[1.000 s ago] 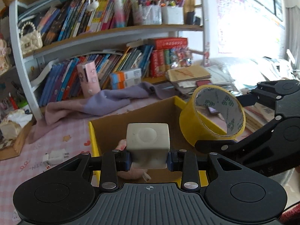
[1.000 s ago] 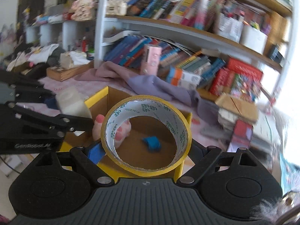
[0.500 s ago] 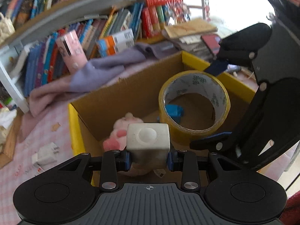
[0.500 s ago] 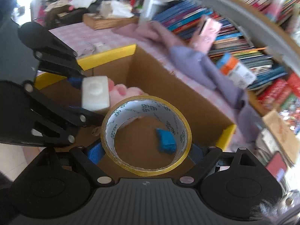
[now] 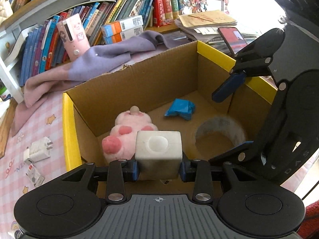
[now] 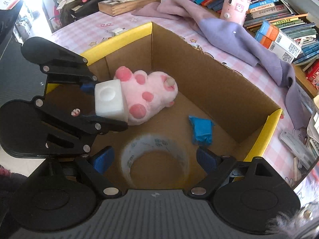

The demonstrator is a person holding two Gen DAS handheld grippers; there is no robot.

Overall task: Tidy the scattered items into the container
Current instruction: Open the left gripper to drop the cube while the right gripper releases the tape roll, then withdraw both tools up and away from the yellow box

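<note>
A cardboard box (image 5: pixel 68 129) with yellow rim edges (image 6: pixel 259 139) holds a pink plush toy (image 5: pixel 129 131) (image 6: pixel 147 97) and a blue packet (image 5: pixel 179 109) (image 6: pixel 201 131). My left gripper (image 5: pixel 159 168) (image 6: pixel 105 103) hangs over the box's near side with a white cube (image 5: pixel 159 149) (image 6: pixel 109 101) between its pads. Its jaws are opening, and the pads still touch the cube. My right gripper (image 6: pixel 154 157) (image 5: pixel 229 119) stands open over the box. A blurred tape roll (image 6: pixel 155 141) (image 5: pixel 219 121) lies below its fingers on the box floor, free of both pads.
A white charger plug (image 5: pixel 38 149) and a small white item (image 5: pixel 34 176) lie on the pink checked cloth left of the box. A purple towel (image 5: pixel 95 59), a pink device (image 5: pixel 73 35), a phone (image 5: pixel 231 37) and bookshelves stand behind.
Both grippers came down and tilted over the box. The yellow tape roll left the right gripper's jaws and dropped into the box. The left gripper still carries the cube.
</note>
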